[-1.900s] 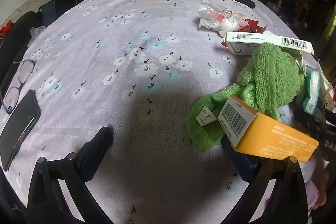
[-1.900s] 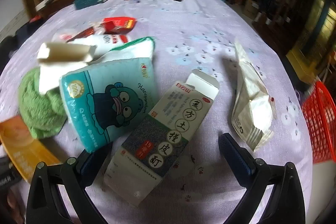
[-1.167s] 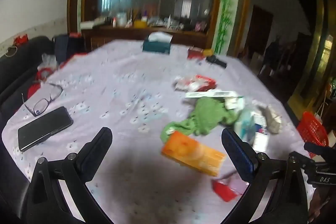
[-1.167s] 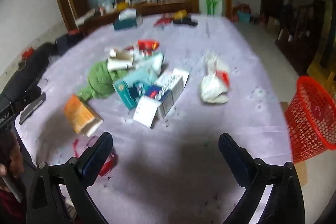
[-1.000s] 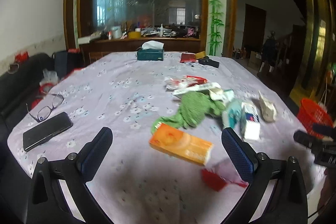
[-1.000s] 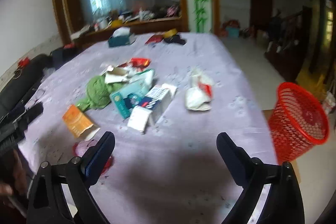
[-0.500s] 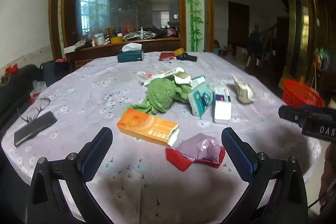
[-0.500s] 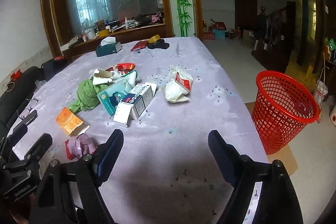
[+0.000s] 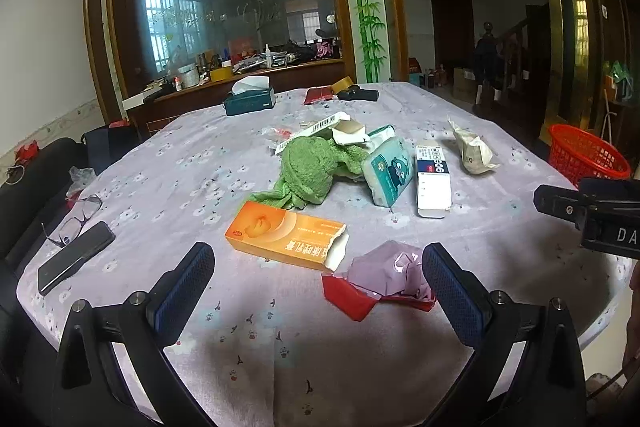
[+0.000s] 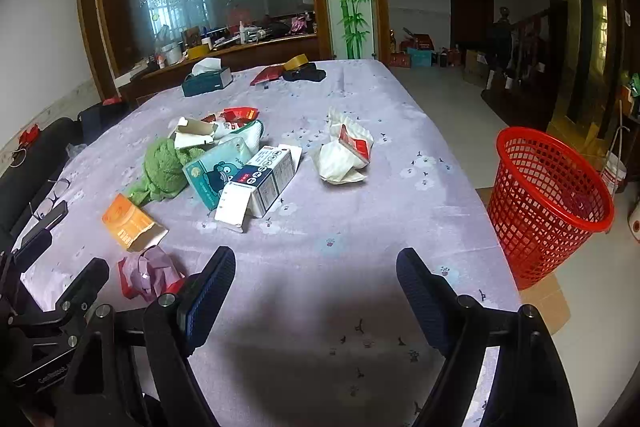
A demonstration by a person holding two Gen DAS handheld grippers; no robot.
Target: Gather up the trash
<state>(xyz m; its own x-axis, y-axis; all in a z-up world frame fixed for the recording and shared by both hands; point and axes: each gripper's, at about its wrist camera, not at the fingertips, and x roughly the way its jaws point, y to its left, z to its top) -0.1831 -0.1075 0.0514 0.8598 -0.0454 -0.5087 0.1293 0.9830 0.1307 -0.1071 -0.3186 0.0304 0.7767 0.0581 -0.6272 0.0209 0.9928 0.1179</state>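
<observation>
Trash lies mid-table: an orange box [image 9: 286, 241], a crumpled red-and-lilac wrapper [image 9: 384, 279], a green cloth [image 9: 310, 169], a teal tissue pack [image 9: 388, 173], a white-and-blue medicine box [image 9: 432, 183] and a white crumpled bag [image 10: 344, 153]. My left gripper [image 9: 316, 261] hovers open at the near table edge, with the orange box and the wrapper just beyond its fingertips. Open as well, my right gripper [image 10: 316, 257] hangs over bare cloth with nothing between its fingers. A red mesh basket [image 10: 548, 195] stands on the floor to the right of the table.
Glasses [image 9: 74, 219] and a black phone [image 9: 74, 257] lie at the table's left edge. A teal tissue box [image 9: 250, 101], a red packet and dark items sit at the far end. A black sofa borders the left side. Open floor surrounds the basket.
Both grippers have drawn back from the trash pile to the near table edge. The red-and-lilac wrapper has come into the left view. The right jaws have narrowed a little.
</observation>
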